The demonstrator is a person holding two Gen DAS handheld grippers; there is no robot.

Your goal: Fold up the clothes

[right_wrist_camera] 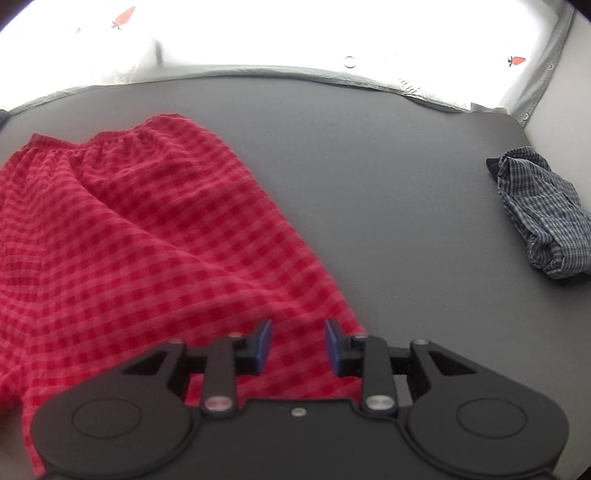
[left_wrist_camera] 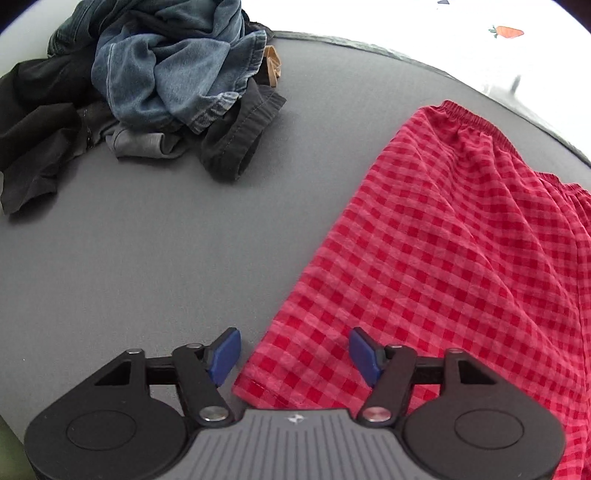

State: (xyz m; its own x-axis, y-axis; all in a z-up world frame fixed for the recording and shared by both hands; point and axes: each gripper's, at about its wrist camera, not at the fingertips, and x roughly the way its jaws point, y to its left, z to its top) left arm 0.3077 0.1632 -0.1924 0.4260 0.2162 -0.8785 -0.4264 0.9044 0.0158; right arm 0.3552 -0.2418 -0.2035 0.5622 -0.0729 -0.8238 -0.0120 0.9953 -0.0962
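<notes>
Red checked shorts (left_wrist_camera: 443, 236) lie spread flat on the grey table (left_wrist_camera: 147, 251), elastic waistband at the far side. My left gripper (left_wrist_camera: 295, 356) is open, its blue pads straddling the near left hem corner of the shorts, empty. In the right wrist view the same shorts (right_wrist_camera: 140, 236) fill the left half. My right gripper (right_wrist_camera: 298, 347) is open over the near right hem corner, jaws narrower than the left's, nothing held.
A heap of unfolded clothes (left_wrist_camera: 159, 74), blue denim on black and grey garments, sits at the table's far left. A folded blue plaid garment (right_wrist_camera: 543, 214) lies at the far right edge of the table (right_wrist_camera: 388, 184). White strawberry-print fabric (right_wrist_camera: 258, 33) lies beyond the table's far edge.
</notes>
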